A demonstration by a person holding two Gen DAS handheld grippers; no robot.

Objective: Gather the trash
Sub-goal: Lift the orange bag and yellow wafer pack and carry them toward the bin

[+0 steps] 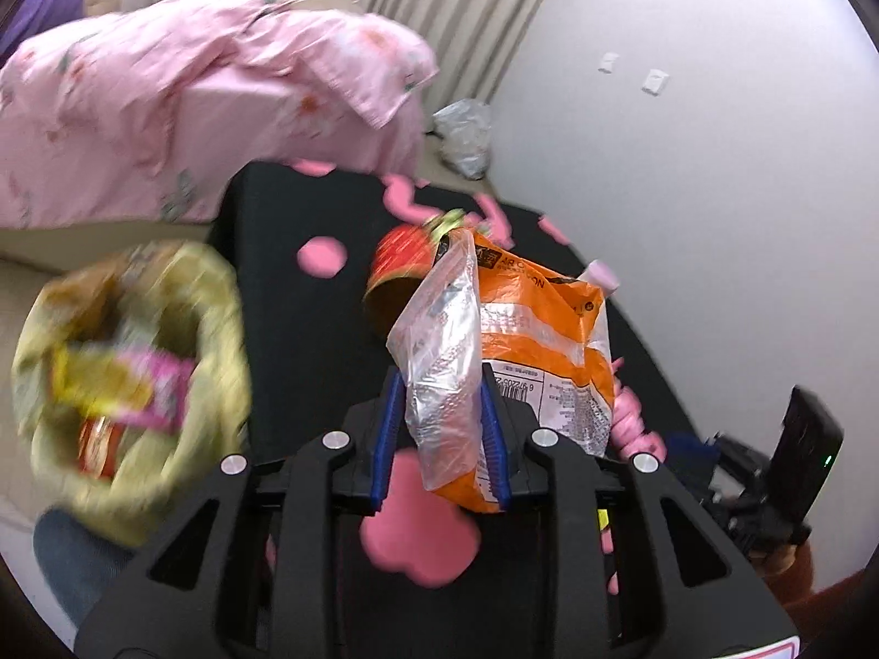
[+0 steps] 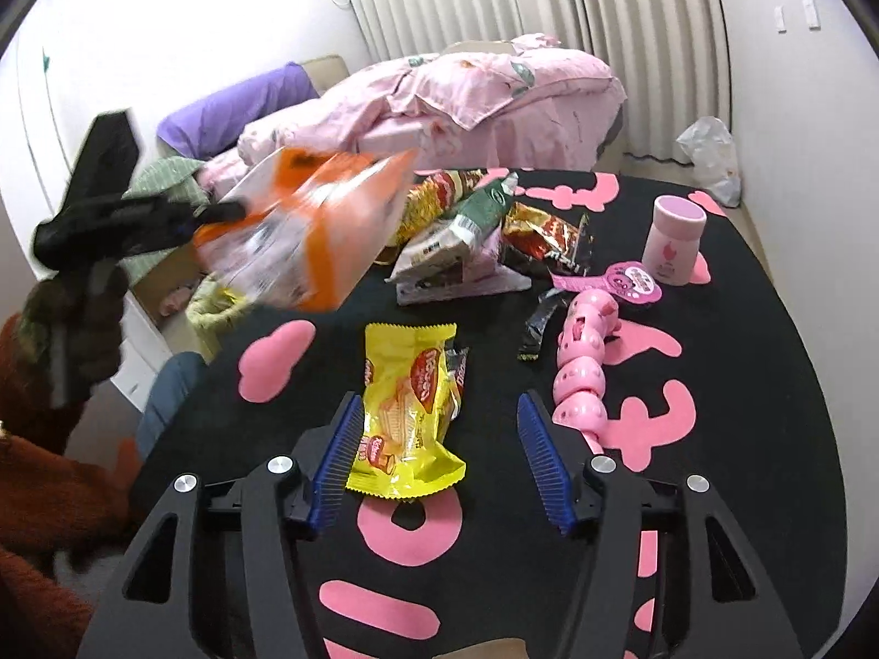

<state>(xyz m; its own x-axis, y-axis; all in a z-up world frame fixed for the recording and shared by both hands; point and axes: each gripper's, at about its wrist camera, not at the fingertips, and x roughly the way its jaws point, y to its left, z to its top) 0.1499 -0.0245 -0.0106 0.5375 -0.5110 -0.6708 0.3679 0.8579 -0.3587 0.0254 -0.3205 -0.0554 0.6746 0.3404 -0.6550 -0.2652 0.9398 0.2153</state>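
Gripping an orange snack bag (image 1: 527, 340) by its clear, crinkled lower edge, my left gripper (image 1: 442, 439) has its blue fingers (image 1: 384, 439) clamped on the plastic, the bag standing up and away from the wrist over the black counter (image 1: 285, 296) with its pink shapes. Just off the counter's left edge, lower and to the left of the bag, waits the yellow-lined trash bin (image 1: 132, 362), already holding wrappers; the carry runs that way, and the left hand is plainly the nearer one to it. Over on my right, the right gripper (image 2: 439, 450) hovers with its fingers wide apart and pressing on nothing. A yellow wafer packet (image 2: 409, 406) lies flat between them, closer to the left finger, its long axis running away from the wrist, roughly in line with the fingers. Farther back sit a heap of wrappers (image 2: 472, 219), a pink jar (image 2: 674, 239) and the bed (image 2: 439, 104).
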